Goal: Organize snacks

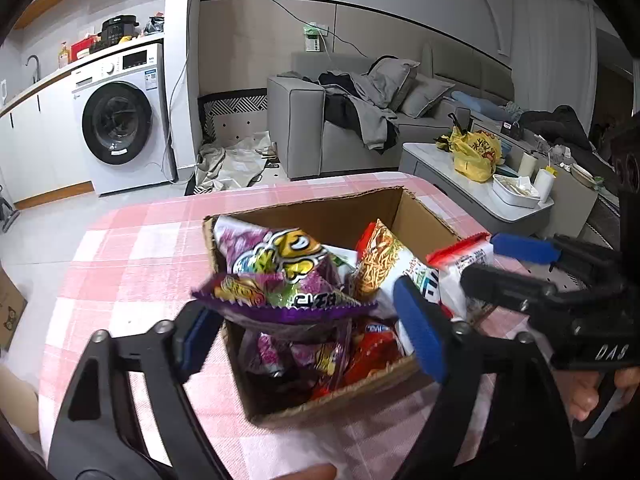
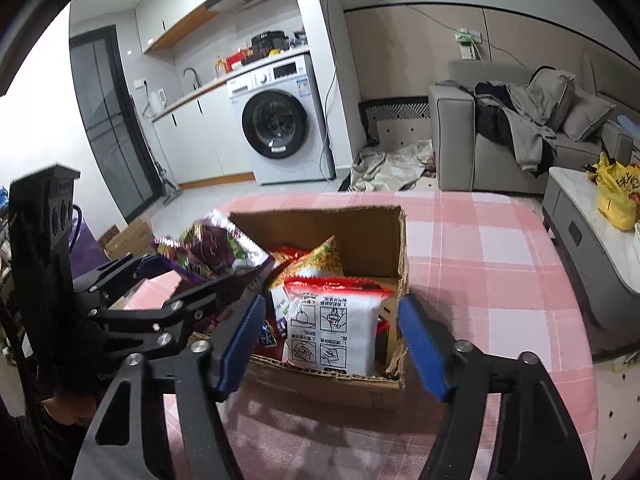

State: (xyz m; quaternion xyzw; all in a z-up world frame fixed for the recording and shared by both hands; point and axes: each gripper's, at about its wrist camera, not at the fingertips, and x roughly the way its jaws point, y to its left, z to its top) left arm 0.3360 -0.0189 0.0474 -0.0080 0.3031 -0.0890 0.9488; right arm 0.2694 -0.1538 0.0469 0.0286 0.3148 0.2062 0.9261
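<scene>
A cardboard box (image 1: 340, 208) full of snack packets stands on the pink checked tablecloth (image 1: 140, 240). My left gripper (image 1: 308, 328) is open over the box's near end, with a purple snack bag (image 1: 276, 276) lying between its blue pads; the bag also shows in the right wrist view (image 2: 208, 250). My right gripper (image 2: 332, 344) is open around a white packet with a red top (image 2: 340, 324) that stands in the box (image 2: 360, 220). That packet also shows in the left wrist view (image 1: 460, 268). An orange noodle-snack bag (image 1: 380, 256) leans inside.
A grey sofa (image 1: 320, 128) with clothes, a low table (image 1: 480, 192) with a yellow bag (image 1: 476, 152), and a washing machine (image 1: 120, 120) stand beyond the table. A cardboard carton (image 2: 128, 236) sits on the floor at left.
</scene>
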